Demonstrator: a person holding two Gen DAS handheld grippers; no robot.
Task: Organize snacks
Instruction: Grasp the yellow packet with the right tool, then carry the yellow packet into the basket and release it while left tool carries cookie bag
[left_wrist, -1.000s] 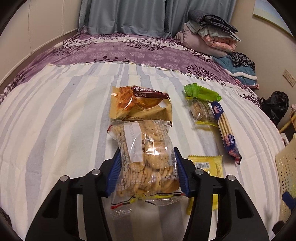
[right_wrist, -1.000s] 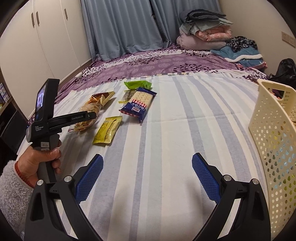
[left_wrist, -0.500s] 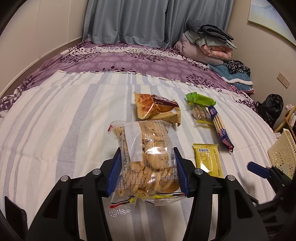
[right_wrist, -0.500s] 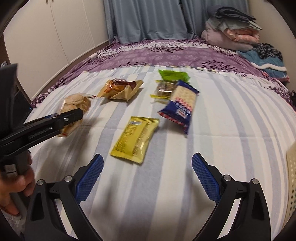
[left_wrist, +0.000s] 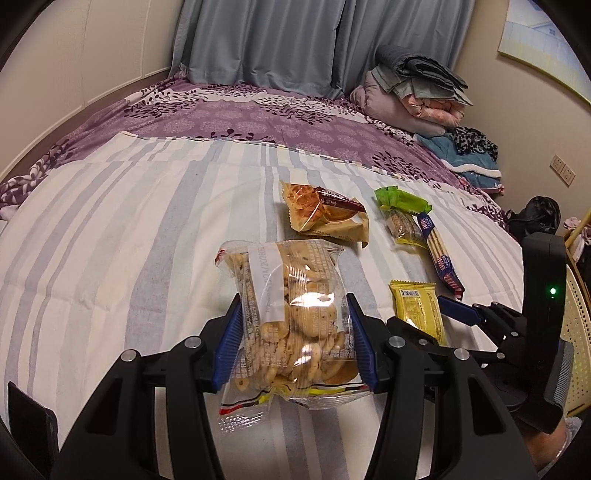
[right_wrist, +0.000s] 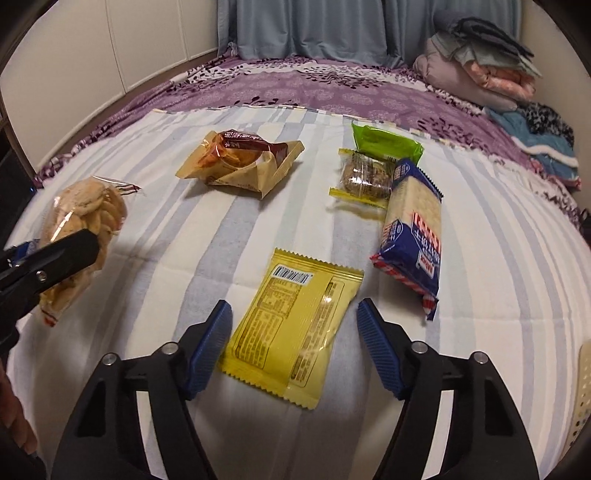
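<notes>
- While the left gripper (left_wrist: 291, 332) is clenching a clear bag of small round cookies (left_wrist: 291, 314) between its blue pads, the bag is hanging lifted above the striped bedspread (left_wrist: 129, 229).
- From the right wrist view, that same bag is showing at nine o'clock, held clear of the bed.
- The right gripper (right_wrist: 294, 343) is pointing down over a flat yellow packet (right_wrist: 291, 325) lying label-up on the bedspread; its jaws are closing, with the packet between them but the pads not yet pressing on it.
- At twelve o'clock from the yellow packet, a tan pastry wrapper (right_wrist: 240, 158) is lying crumpled on the bed.
- At one o'clock, a blue cracker pack (right_wrist: 413, 236) is lying lengthwise, its far end touching a small clear-wrapped cookie (right_wrist: 364, 177), which is overlapping a green packet (right_wrist: 384, 142) behind it.
- At three o'clock in the left wrist view, a cream perforated basket (left_wrist: 576, 314) is sitting at the bed's edge, partly hidden behind the right gripper's body.
- Beyond the snacks, folded blankets (left_wrist: 413, 92) are resting in a pile near the curtain.
</notes>
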